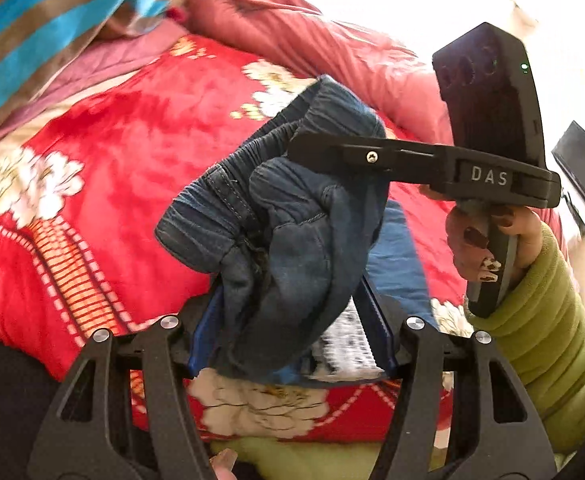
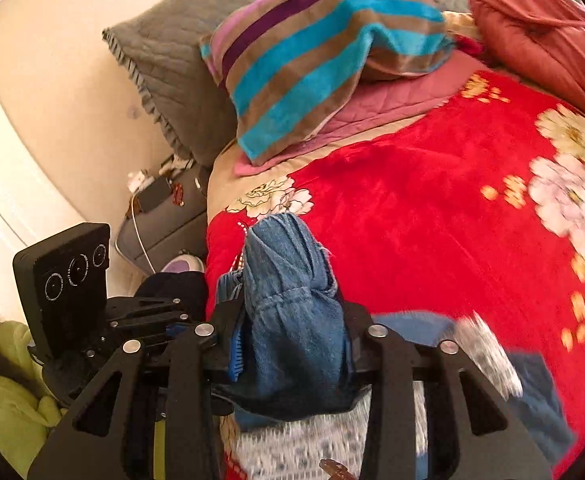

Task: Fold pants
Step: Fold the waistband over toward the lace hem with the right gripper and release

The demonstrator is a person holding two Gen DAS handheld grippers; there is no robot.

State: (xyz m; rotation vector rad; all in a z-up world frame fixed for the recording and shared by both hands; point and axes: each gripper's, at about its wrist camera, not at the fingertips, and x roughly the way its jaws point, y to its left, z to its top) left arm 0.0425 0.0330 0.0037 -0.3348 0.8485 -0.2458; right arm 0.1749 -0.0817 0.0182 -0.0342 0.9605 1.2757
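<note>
The blue denim pants (image 1: 292,220) hang bunched in a thick wad, elastic waistband uppermost, between the blue pads of my left gripper (image 1: 288,312), which is shut on them. My right gripper (image 1: 316,150), held by a hand in a green sleeve, comes in from the right with a finger lying against the top of the same bundle. In the right wrist view, my right gripper (image 2: 292,336) is shut on a lighter fold of the pants (image 2: 292,300). My left gripper (image 2: 180,312) sits close beside it on the left. The rest of the pants trails down onto the bed.
A red flowered blanket (image 2: 432,208) covers the bed. A striped pillow (image 2: 312,60) and a grey pillow (image 2: 172,80) lie at its head, with a rolled pink-red quilt (image 1: 312,32) along the far side. A grey nightstand (image 2: 164,220) with cables stands left of the bed.
</note>
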